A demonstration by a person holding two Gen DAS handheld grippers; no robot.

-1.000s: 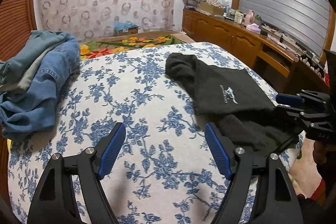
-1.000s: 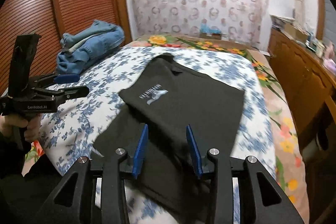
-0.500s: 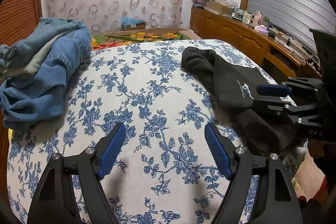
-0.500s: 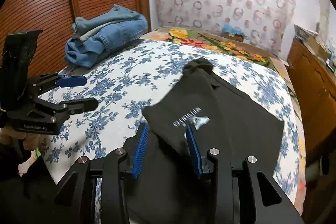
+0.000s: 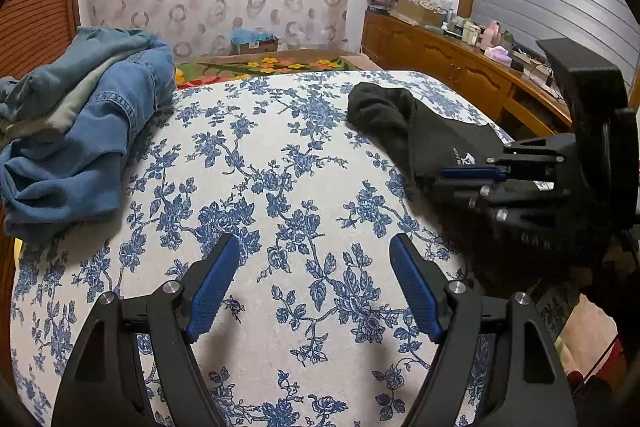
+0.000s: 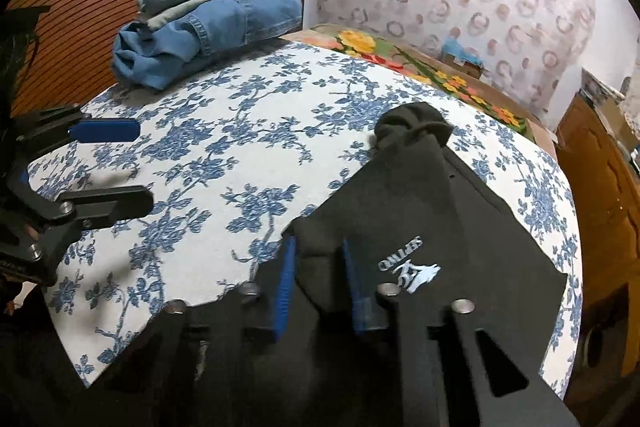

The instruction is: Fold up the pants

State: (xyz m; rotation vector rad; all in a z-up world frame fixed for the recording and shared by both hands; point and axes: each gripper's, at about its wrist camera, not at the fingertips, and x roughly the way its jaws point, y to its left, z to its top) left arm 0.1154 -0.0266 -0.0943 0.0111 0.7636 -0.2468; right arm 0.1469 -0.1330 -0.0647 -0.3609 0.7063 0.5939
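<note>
Presently the black soft-knit pants with a white printed logo point(image 6: 436, 211) lie partly folded on the blue-and-white floral bedspread point(image 5: 280, 187), toward its right side, one end bunched into a dark knot. Right gripper point(image 6: 320, 275): blue pads nearly together, pinching a fold at the pants' near corner beside the logo. Left gripper point(image 5: 314, 287): jaws wide apart, nothing between them, hovering over bare bedspread well apart from the pants. A pile of blue denim garments point(image 5: 80, 131) sits at the far left. Judgement: fabric is light, limp and not slippery; it will sag and drag. Best held at edges or corners, through both layers.
</note>
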